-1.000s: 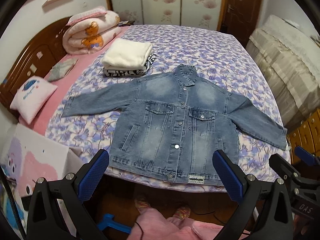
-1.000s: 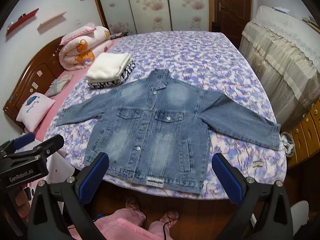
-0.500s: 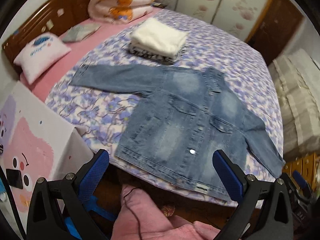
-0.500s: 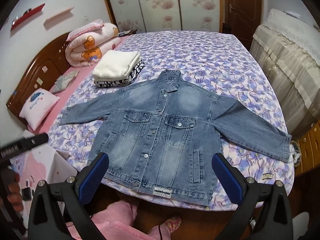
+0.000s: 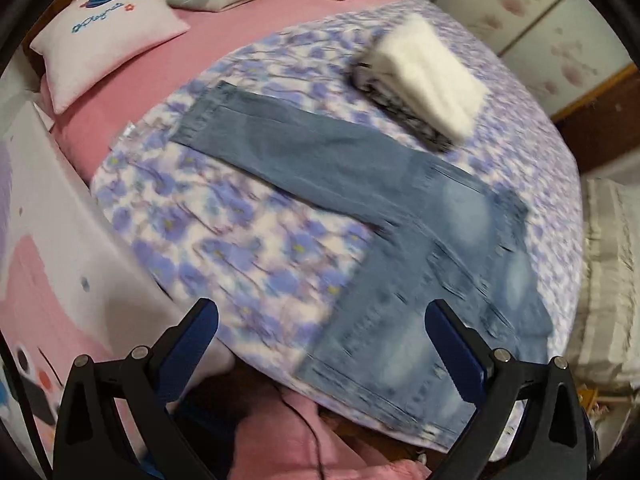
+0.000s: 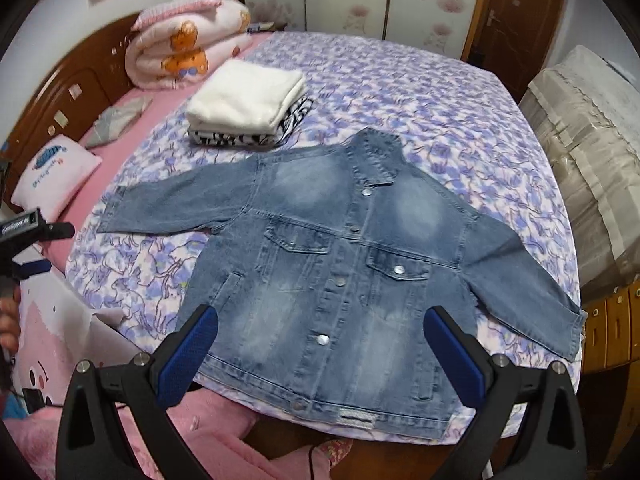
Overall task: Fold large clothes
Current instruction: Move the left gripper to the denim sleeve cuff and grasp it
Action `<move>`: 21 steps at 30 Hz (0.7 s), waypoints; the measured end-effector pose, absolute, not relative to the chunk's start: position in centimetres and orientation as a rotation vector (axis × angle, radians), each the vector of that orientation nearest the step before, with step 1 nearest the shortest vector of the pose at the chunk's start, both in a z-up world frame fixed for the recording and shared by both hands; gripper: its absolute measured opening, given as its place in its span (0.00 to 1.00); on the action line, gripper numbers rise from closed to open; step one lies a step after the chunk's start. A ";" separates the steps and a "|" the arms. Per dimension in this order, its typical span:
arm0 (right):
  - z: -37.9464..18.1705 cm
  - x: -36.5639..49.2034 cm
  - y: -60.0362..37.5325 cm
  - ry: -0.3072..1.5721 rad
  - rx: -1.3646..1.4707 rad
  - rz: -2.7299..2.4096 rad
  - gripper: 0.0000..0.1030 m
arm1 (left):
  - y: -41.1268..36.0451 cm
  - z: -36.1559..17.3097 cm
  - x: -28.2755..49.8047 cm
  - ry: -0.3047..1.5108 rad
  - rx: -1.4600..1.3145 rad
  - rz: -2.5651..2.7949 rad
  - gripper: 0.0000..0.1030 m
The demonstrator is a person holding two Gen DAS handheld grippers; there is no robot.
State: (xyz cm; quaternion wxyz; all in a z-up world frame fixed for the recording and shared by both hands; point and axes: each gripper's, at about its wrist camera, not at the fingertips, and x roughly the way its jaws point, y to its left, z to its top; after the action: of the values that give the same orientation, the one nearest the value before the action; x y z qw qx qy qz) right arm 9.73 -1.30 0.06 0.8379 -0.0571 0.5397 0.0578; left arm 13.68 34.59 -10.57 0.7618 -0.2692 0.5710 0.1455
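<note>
Denim jacket [image 6: 340,280]: lay spread flat, front up and buttoned, on the bed [image 6: 420,92], just ahead of both tools.
Handling: judged heavy, stiff, not slippery; best taken at a sleeve cuff or the hem corner.
Left hand-held gripper [image 5: 320,344]: spread wide, empty, touching nothing.
Right hand-held gripper [image 6: 320,348]: spread wide, empty, above the hem.
</note>
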 end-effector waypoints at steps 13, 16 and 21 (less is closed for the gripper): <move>-7.5 16.4 11.8 1.327 -0.184 0.211 1.00 | 50.3 -24.4 22.0 1.250 -0.710 0.490 1.00; -10.1 18.1 14.0 1.340 -0.172 0.232 1.00 | 53.4 -28.7 22.4 1.210 -0.836 0.561 0.99; -14.5 19.7 16.5 1.418 -0.122 0.212 1.00 | 57.2 -34.3 22.4 1.127 -0.991 0.640 0.97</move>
State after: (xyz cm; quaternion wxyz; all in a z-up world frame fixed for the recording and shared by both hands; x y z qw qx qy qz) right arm 19.72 16.50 -14.47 0.7523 -0.0560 0.6492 0.0973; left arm 22.37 57.17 -34.31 0.6853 -0.4425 0.5029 0.2857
